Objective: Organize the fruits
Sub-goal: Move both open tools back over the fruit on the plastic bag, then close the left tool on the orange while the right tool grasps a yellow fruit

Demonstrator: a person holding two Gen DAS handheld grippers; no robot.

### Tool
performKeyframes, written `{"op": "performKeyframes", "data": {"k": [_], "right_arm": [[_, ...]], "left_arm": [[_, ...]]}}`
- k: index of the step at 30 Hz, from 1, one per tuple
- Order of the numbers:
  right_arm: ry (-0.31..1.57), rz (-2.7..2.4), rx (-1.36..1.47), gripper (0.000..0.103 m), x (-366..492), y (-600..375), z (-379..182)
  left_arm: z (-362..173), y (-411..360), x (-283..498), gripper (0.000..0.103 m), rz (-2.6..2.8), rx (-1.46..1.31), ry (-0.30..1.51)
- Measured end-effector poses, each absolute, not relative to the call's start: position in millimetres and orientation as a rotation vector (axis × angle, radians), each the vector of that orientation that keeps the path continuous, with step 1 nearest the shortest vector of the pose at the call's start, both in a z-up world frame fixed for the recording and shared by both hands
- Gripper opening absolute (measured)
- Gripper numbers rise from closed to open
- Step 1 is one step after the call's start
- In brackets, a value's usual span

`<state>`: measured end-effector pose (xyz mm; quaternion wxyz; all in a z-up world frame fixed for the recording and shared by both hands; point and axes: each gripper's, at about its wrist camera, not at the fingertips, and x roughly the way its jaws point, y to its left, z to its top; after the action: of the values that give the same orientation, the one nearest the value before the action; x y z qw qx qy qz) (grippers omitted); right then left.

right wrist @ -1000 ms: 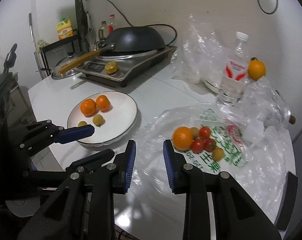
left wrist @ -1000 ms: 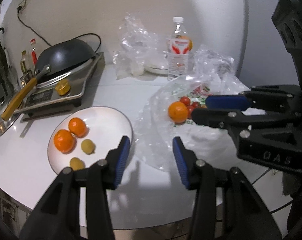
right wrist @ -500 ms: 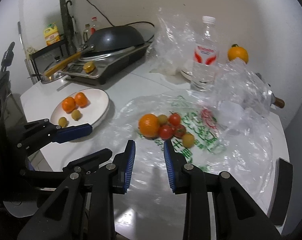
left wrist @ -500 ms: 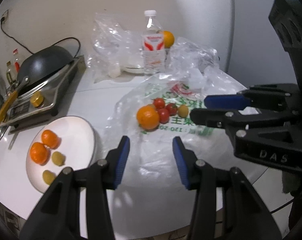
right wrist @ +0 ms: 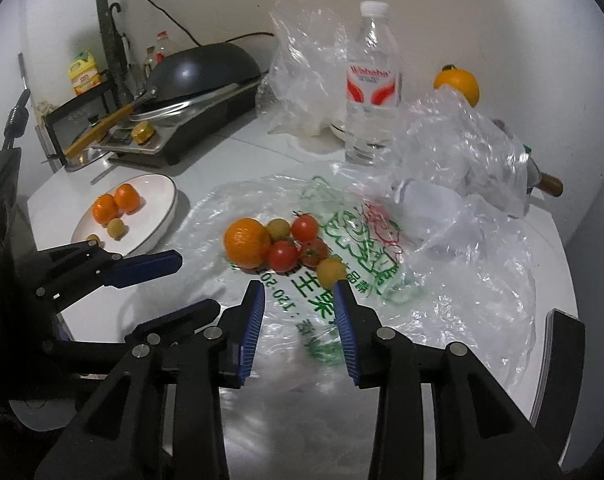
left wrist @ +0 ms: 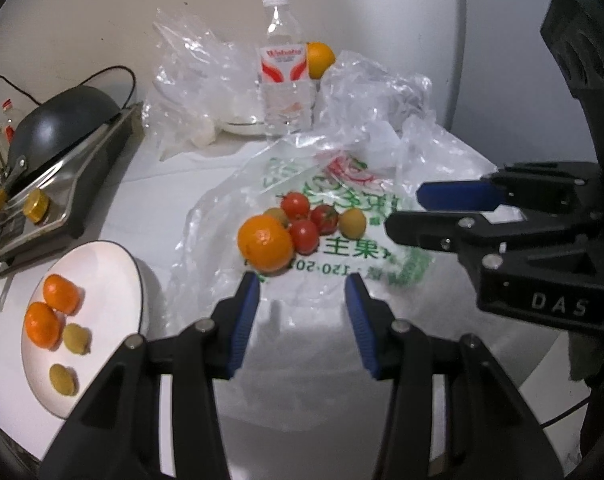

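A large orange [left wrist: 265, 243] lies on a flattened printed plastic bag [left wrist: 334, 264] with red cherry tomatoes [left wrist: 309, 216] and small yellow-green fruits [left wrist: 352, 222] beside it. A white plate [left wrist: 106, 276] at the left holds two mandarins [left wrist: 52, 308] and two small yellow fruits. My left gripper [left wrist: 302, 296] hovers open just short of the orange, nothing between its fingers. My right gripper [right wrist: 298, 298] stands near the yellow fruit [right wrist: 331, 273], its jaws opening and empty. The same orange [right wrist: 246, 242] and plate [right wrist: 158, 200] appear in the right wrist view.
A water bottle [left wrist: 286, 68], another orange [left wrist: 320, 60] and crumpled clear bags [left wrist: 198, 80] stand at the back by the wall. A cooktop with a dark pan [left wrist: 58, 128] sits at the back left. The round table's edge [left wrist: 514, 376] is close on the right.
Both grippers moved rightwards from the plate toward the fruit pile on the bag, which now sits nearer and centred. The right gripper's fingers have spread apart.
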<state>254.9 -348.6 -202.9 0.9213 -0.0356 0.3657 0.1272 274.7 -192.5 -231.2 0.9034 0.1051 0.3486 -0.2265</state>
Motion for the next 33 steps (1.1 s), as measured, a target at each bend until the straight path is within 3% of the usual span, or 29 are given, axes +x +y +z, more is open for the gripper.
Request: {"op": "performKeyframes", "data": {"k": [28, 33], "right_arm": [[0.864, 0.298, -0.046, 0.037, 327.4, -363.5, -249.3], [0.859, 0.309, -0.067, 0.029, 324.5, -361.0, -250.2]], "left_arm": [[-252.8, -199.9, 359.0, 0.046, -0.415, 0.23, 0.752], [-254.9, -195.6, 366.2, 0.046, -0.404, 0.199, 0.766]]}}
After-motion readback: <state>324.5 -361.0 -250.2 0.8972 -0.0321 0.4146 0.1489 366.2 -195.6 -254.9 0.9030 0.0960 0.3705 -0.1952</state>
